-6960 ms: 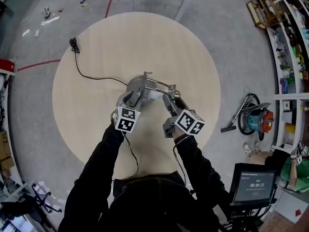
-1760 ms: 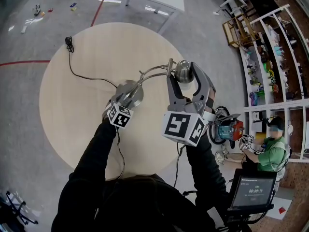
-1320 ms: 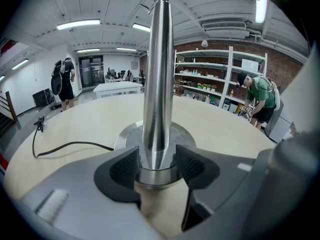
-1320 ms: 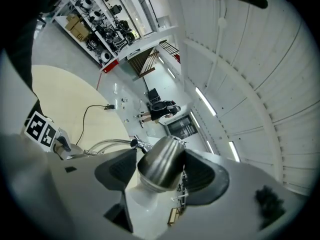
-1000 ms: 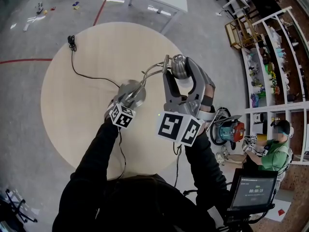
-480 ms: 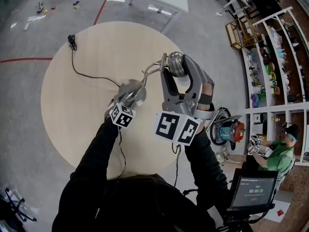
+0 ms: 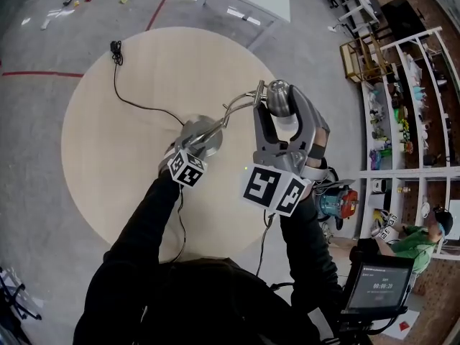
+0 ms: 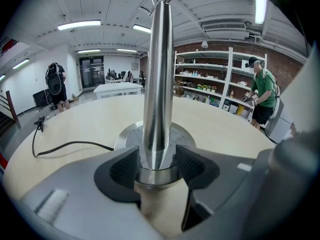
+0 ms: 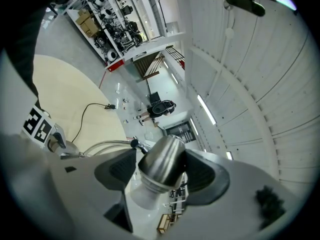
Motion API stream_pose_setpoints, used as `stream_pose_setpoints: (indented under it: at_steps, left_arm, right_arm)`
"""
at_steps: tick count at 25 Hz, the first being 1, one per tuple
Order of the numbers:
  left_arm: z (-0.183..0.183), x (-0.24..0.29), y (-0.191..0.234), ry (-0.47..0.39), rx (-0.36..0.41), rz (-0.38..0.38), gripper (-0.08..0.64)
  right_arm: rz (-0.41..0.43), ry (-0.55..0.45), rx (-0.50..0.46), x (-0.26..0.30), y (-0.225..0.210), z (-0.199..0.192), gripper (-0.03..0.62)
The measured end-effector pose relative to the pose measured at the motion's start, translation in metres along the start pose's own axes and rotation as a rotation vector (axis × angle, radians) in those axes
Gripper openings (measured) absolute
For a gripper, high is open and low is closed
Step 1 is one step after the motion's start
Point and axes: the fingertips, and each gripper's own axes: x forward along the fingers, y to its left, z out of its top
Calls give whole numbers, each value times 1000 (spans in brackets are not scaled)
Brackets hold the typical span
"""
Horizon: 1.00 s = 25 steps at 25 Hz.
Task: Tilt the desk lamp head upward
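**Desk lamp head** (image 9: 162, 164): seconds ago low beside the base (image 7: 205, 131), now lifted high and angled upward. The tilt looks largely done.
**Right gripper** (image 7: 279, 110): clenched on the head.
**Left gripper** (image 7: 198, 144): clamped on the lamp post (image 8: 156, 84) just above the base.
**Edges:** the head hangs near the right edge of the round table (image 7: 122, 157).
**Open room:** bare tabletop to the left and far, where the cable (image 7: 136, 99) trails.
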Motion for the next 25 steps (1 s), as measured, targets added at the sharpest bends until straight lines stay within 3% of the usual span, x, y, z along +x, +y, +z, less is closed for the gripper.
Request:
stream_pose_setpoints:
  at_steps: [11,25]
  left_arm:
    - [2,0,-5,-7,3,-2,238]
    - [4,3,-4,-1,4,3,237]
  right_arm:
    - [-13,-18,-126,5,3,19,316]
    - [-11,-44,-189,11,7,26,316]
